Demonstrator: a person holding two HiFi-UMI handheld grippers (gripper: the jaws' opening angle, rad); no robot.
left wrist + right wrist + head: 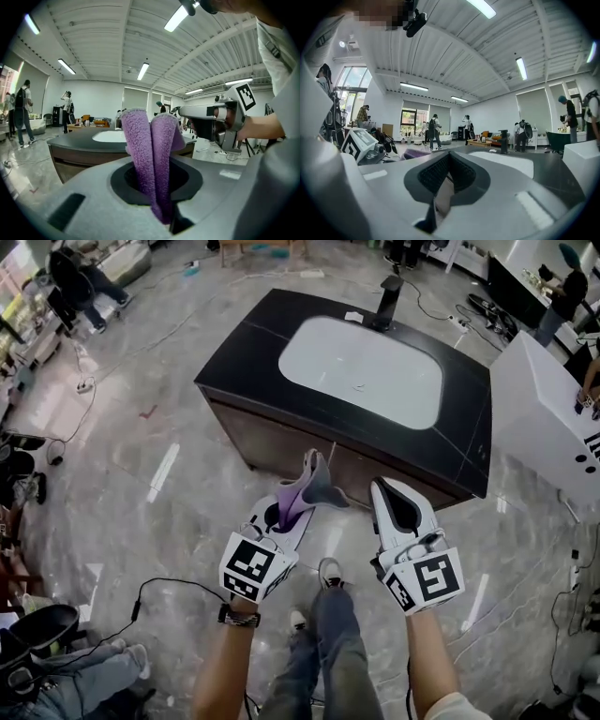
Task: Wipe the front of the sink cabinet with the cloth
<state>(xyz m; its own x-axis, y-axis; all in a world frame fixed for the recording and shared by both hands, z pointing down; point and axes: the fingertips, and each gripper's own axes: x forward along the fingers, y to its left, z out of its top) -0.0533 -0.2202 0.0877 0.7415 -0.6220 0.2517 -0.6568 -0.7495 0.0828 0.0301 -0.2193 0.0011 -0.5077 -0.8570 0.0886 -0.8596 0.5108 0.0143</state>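
My left gripper is clamping the cloth in its fingers. The right gripper is hanging empty, fingers together. I am planning flat, even strokes along the cabinet front.

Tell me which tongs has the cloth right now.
The left tongs: the purple cloth is pinched between its jaws, folded and sticking out. The right tongs is shut on nothing.

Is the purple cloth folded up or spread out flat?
Folded. The cloth stands as two purple layers side by side, pinched in the left tool.
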